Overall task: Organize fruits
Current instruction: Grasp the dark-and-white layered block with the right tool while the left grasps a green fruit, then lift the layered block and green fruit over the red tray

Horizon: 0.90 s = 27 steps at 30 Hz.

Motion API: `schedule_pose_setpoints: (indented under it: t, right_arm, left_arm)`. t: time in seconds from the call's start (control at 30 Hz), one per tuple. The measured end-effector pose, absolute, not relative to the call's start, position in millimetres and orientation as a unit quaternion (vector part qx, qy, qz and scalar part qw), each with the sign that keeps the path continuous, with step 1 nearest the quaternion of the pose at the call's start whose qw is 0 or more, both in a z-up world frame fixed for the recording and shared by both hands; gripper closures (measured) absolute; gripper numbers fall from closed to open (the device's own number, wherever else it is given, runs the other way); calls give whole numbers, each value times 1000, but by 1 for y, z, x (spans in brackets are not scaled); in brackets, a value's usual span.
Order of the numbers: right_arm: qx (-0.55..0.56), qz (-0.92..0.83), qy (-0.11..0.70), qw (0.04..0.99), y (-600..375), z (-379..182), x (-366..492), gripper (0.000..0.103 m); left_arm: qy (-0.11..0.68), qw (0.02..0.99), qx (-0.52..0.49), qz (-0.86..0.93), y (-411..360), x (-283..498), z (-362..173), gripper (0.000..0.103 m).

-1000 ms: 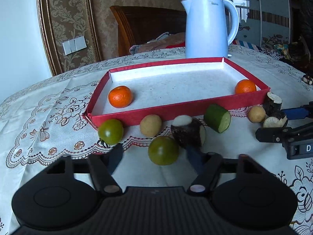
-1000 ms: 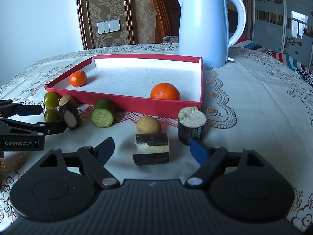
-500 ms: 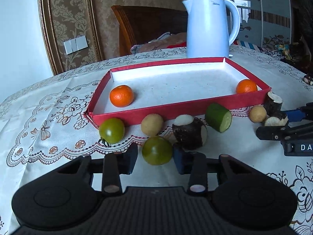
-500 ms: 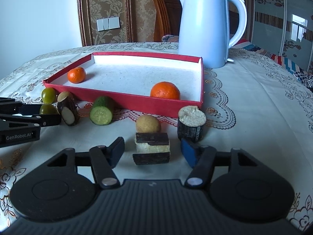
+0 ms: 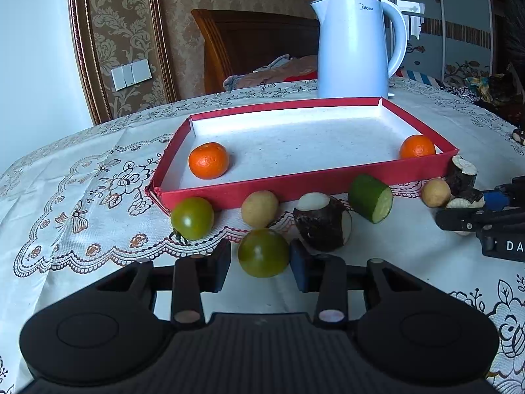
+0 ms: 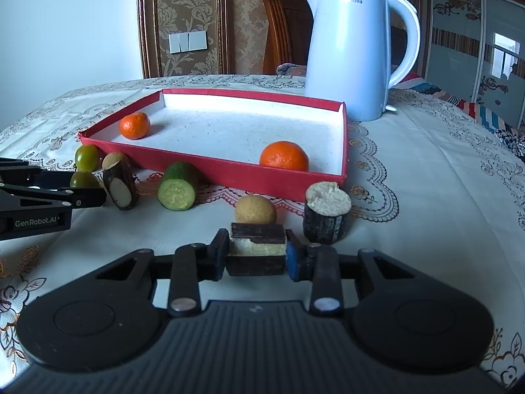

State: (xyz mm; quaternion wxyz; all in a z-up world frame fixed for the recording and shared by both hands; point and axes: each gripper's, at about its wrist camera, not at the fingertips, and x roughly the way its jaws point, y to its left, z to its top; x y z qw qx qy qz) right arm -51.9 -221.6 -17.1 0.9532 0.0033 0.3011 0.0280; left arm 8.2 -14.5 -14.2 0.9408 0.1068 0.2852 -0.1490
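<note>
The left gripper [image 5: 261,264] sits low on the tablecloth [image 5: 82,216] with its jaws drawn in against a green tomato [image 5: 263,252], one pad at each flank, so the round fruit cannot roll away when lifted. Just ahead of it lie a second green tomato [image 5: 192,217], a small yellow fruit [image 5: 260,207], a dark cut root piece [image 5: 323,221] and a cucumber stub [image 5: 370,197]; beyond them stands the red tray [image 5: 295,185], which holds two tangerines [image 5: 208,160]. The right gripper [image 6: 256,256] is closing on a dark-skinned cut block [image 6: 256,252], its pads at the flat sides, where the hold looks steadiest. The tray is probably the destination for both.
</note>
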Motion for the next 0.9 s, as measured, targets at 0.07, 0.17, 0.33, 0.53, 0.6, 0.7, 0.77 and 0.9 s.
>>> schedule_pose_setpoints:
  t: [0.07, 0.17, 0.33, 0.53, 0.6, 0.7, 0.77, 0.9]
  right_arm:
    - [4, 29, 300, 954, -221, -17, -52, 70]
    - [5, 29, 298, 954, -222, -17, -53, 70]
    - [6, 24, 289, 957, -222, -15, -55, 70]
    - [7, 23, 287, 958, -223, -15, -57, 70]
    - [9, 22, 286, 958, -224, -15, -58, 70]
    - [11, 20, 283, 959, -224, -14, -59, 70]
    - [14, 21, 282, 959, -225, -14, -59, 70]
    - [13, 19, 279, 960, -225, -14, -59, 70]
  left_arm:
    - [284, 942, 105, -147, -14, 8, -14, 65]
    - [283, 942, 100, -150, -13, 8, -13, 69]
    - [285, 942, 97, -151, -12, 9, -14, 70]
    - [283, 943, 94, -148, -11, 8, -13, 71]
    - [282, 944, 94, -146, -10, 8, -13, 71]
    - [277, 945, 93, -145, -11, 6, -12, 71]
    - [276, 946, 94, -143, -10, 6, -12, 71]
    - [276, 947, 88, -137, -8, 8, -10, 71]
